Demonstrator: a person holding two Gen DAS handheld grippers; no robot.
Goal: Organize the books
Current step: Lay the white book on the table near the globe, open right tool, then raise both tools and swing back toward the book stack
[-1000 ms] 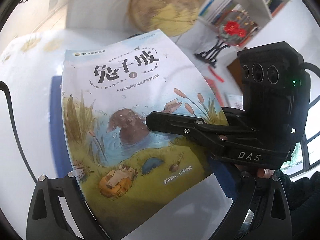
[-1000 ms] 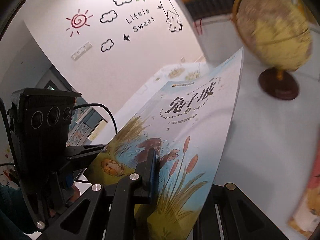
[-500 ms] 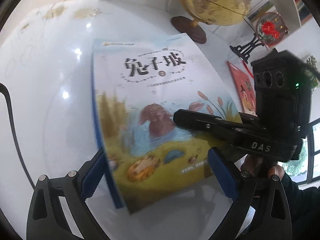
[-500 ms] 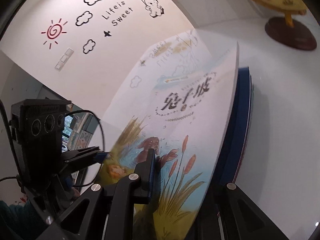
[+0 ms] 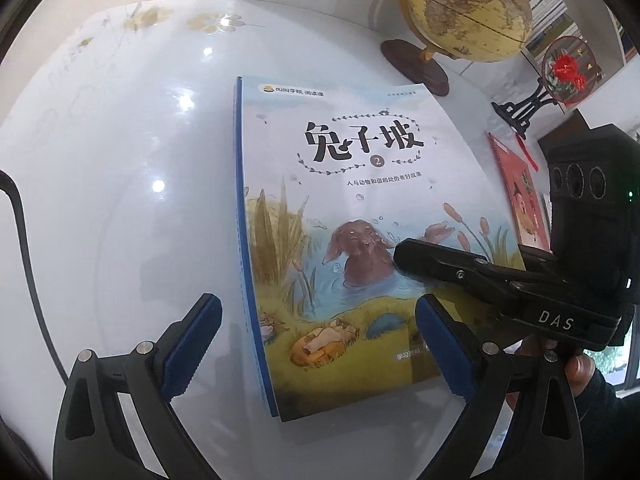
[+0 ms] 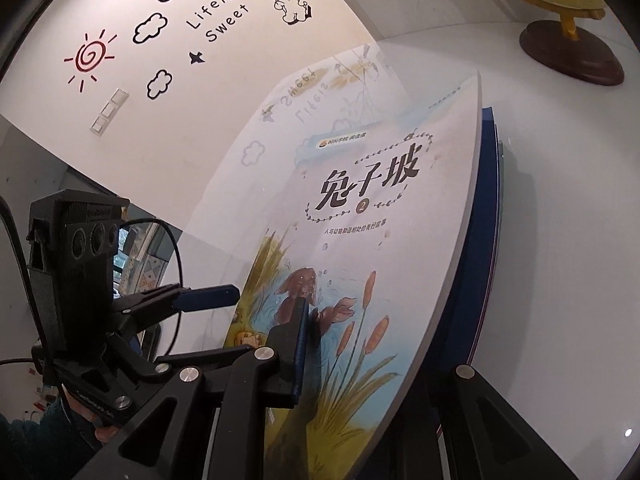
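Book (image 5: 360, 216) on table (image 5: 120, 160), right gripper (image 6: 384, 364) fingers pinching it

The illustrated pale-blue paperback book (image 5: 360, 216), held tilted in the air a second ago, now lies flat on the glossy white tabletop (image 5: 120, 160); the left gripper (image 5: 316, 344) has let go, jaws spread.

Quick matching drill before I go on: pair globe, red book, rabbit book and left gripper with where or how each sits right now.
Things:
1. globe
2. red book
3. rabbit book
4. left gripper

States:
A. jaws open, straddling a book's near corner
B. clamped by the right gripper, lying on a blue book
C. standing on a dark round base
D. flat on the table beside the fan stand

Pairs: 1-C, 2-D, 3-B, 4-A
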